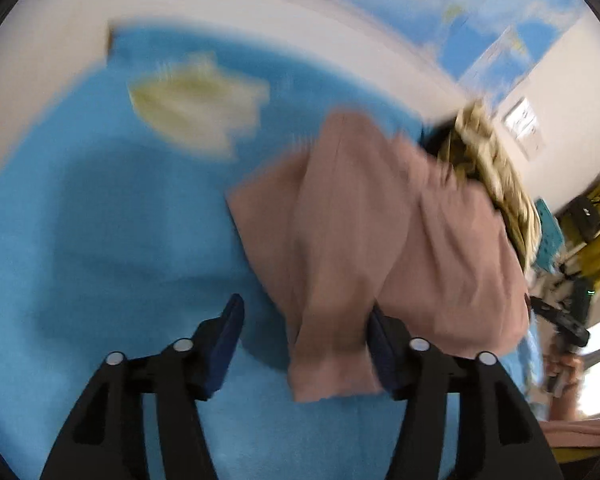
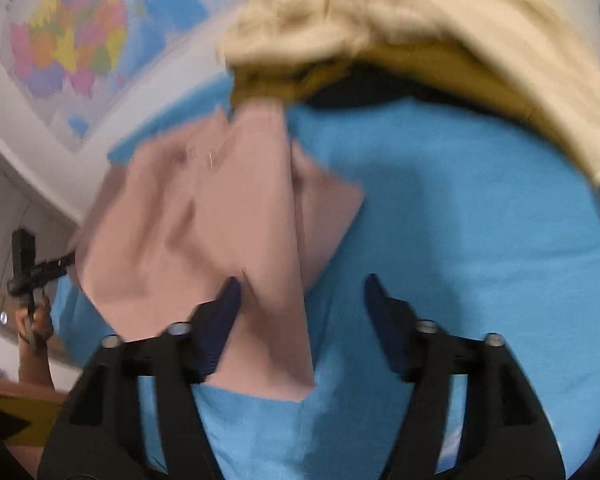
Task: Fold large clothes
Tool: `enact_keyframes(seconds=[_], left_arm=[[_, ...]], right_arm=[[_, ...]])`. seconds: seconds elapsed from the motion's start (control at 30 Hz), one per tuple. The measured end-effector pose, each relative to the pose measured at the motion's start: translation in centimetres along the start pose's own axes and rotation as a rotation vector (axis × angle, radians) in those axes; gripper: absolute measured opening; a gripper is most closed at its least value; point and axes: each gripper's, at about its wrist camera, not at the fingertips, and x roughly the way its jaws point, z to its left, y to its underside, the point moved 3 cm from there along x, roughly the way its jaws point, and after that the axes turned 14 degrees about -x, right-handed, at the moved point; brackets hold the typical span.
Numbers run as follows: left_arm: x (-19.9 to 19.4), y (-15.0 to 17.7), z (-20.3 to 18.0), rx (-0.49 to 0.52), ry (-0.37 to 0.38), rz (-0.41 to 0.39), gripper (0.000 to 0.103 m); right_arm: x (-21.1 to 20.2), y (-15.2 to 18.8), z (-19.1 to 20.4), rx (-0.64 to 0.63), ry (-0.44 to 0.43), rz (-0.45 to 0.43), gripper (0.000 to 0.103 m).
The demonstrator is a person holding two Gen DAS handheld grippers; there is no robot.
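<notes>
Lying creased on fuzzy blue cloth (image 1: 100,220), soft pink garment (image 1: 380,232).

Both wrist views close, angled down — share pink garment (image 1: 380,240).

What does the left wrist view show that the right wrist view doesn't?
Only the left wrist view: a pale yellow cloth lying alone on the blue cover, and the left gripper open with the pink garment's corner between its fingers.
Only the right wrist view: the right gripper, also open over a pink corner.
Both: the pink garment, the blue cover, a beige clothes pile and a wall map. Both are blurred.
</notes>
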Motion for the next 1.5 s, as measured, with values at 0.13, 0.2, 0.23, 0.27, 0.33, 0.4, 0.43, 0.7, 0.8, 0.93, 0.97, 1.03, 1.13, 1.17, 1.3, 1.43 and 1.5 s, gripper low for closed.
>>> enact_keyframes(seconds=[0.13, 0.2, 0.23, 0.27, 0.33, 0.4, 0.43, 0.7, 0.8, 0.93, 0.97, 1.03, 1.13, 1.17, 1.3, 1.43, 1.5], left_arm=[[-1.8, -2.0, -4.5, 0.166, -0.044, -0.144, 0.081], [-0.1, -2.6, -6.8, 0.240, -0.073, -0.122, 0.081], [1.1, -3.0, -7.9, 0.276, -0.097, -0.109, 0.081], [2.4, -3.1, -8.8, 0.314, -0.133, -0.099, 0.081], [5.3, -3.7, -10.1, 0.390, -0.241, -0.072, 0.081], [8.0, -4.3, -10.6, 0.416, -0.282, -0.024, 0.074], [9.1, -4.5, -10.6, 0.428, -0.302, -0.002, 0.062], [9.9, -7.4, -9.2, 0.353, -0.266, -0.015, 0.009], [9.6, -8.9, -8.8, 0.267, -0.196, -0.031, 0.005], [12.0, -9.4, -7.5, 0.236, -0.286, -0.007, 0.004], [12.6, -9.4, -6.9, 0.220, -0.291, 0.011, 0.004], [12.4, -9.4, -6.3, 0.200, -0.281, 0.013, 0.009], [10.1, -9.3, -5.9, 0.186, -0.219, -0.012, 0.044], [8.7, -9.0, -5.9, 0.189, -0.163, -0.021, 0.060], [6.4, -6.7, -6.7, 0.280, -0.096, -0.025, 0.083], [8.3, -4.2, -6.9, 0.389, -0.235, 0.024, 0.085], [9.0, -3.3, -7.1, 0.426, -0.264, 0.032, 0.085]], right_arm=[[-0.6, -3.8, 3.2, -0.156, 0.040, -0.089, 0.070], [1.3, -5.4, 5.3, -0.241, 0.074, -0.073, 0.070], [2.3, -6.0, 6.2, -0.279, 0.089, -0.055, 0.069], [3.8, -6.8, 7.0, -0.314, 0.106, -0.030, 0.070], [7.1, -7.9, 7.7, -0.369, 0.150, 0.018, 0.073], [10.1, -8.7, 7.6, -0.405, 0.221, 0.078, 0.073], [11.1, -8.7, 7.5, -0.409, 0.232, 0.100, 0.073], [6.3, -10.5, 3.3, -0.241, 0.164, -0.049, 0.004], [5.0, -10.7, -0.5, -0.072, 0.092, -0.099, 0.004], [9.4, -8.6, -3.1, 0.051, 0.081, 0.018, 0.004], [10.2, -8.4, -3.4, 0.068, 0.064, 0.031, 0.004], [10.4, -8.4, -3.4, 0.074, 0.060, 0.031, 0.005], [9.9, -9.3, -2.6, 0.040, 0.061, 0.014, 0.005], [9.8, -9.8, -2.3, 0.024, 0.061, 0.005, 0.005], [9.0, -11.3, -1.6, -0.020, 0.056, -0.031, 0.005], [9.8, -11.1, -2.3, -0.017, 0.053, -0.010, 0.005], [10.4, -10.6, -2.7, 0.009, 0.040, 0.002, 0.006]])
